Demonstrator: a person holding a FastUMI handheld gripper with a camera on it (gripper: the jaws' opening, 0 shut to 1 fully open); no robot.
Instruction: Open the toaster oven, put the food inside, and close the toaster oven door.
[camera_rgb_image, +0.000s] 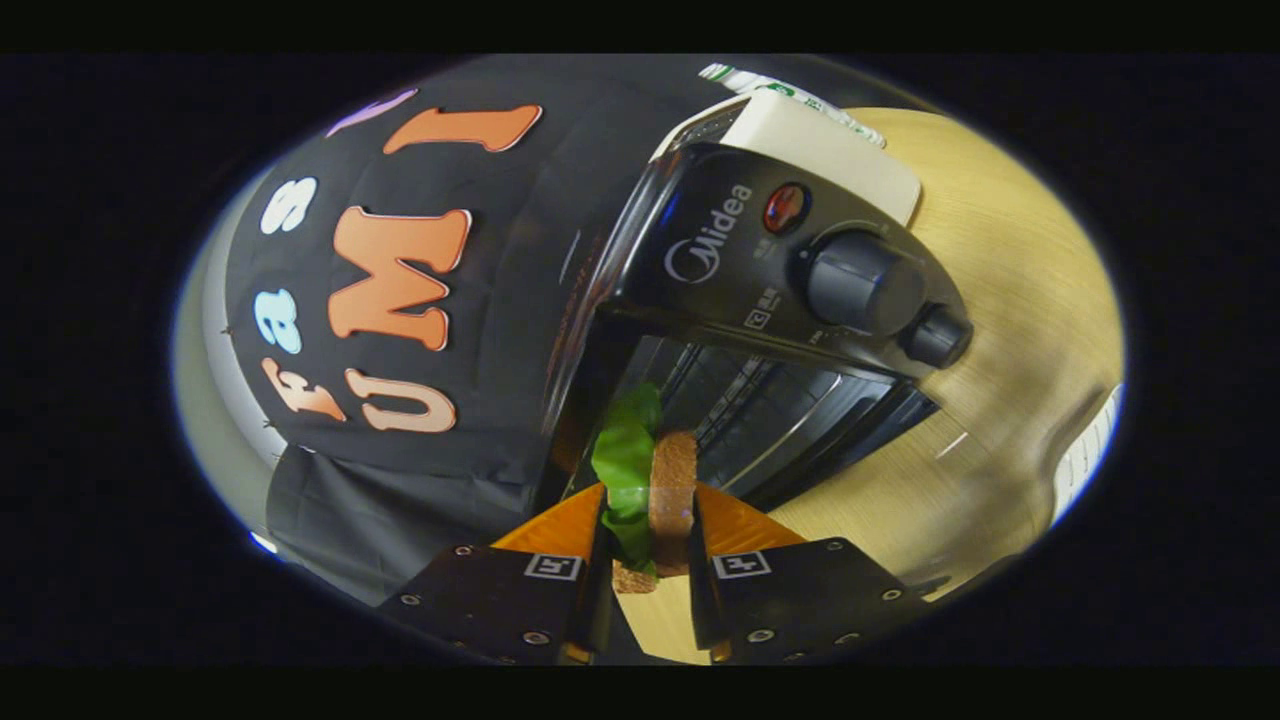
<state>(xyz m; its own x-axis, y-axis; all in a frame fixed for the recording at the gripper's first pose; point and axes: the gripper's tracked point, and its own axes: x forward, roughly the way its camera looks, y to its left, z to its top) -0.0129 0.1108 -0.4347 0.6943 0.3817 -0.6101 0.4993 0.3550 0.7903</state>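
Gripper view: claw (650, 520) clamps sandwich (660, 480) before "Midea" toaster oven (780, 270).

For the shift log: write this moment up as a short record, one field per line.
gripper: fingers shut on the food
food: sandwich, bread slice with a green lettuce leaf, held between the fingers
toaster oven: black toaster oven just ahead of the fingers, view tilted
door: open, glass door swung out to one side
oven inside: wire rack visible in the cavity
controls: two knobs, an indicator lamp
surface: wooden table
stage: food at the oven mouth, not yet set on the rack
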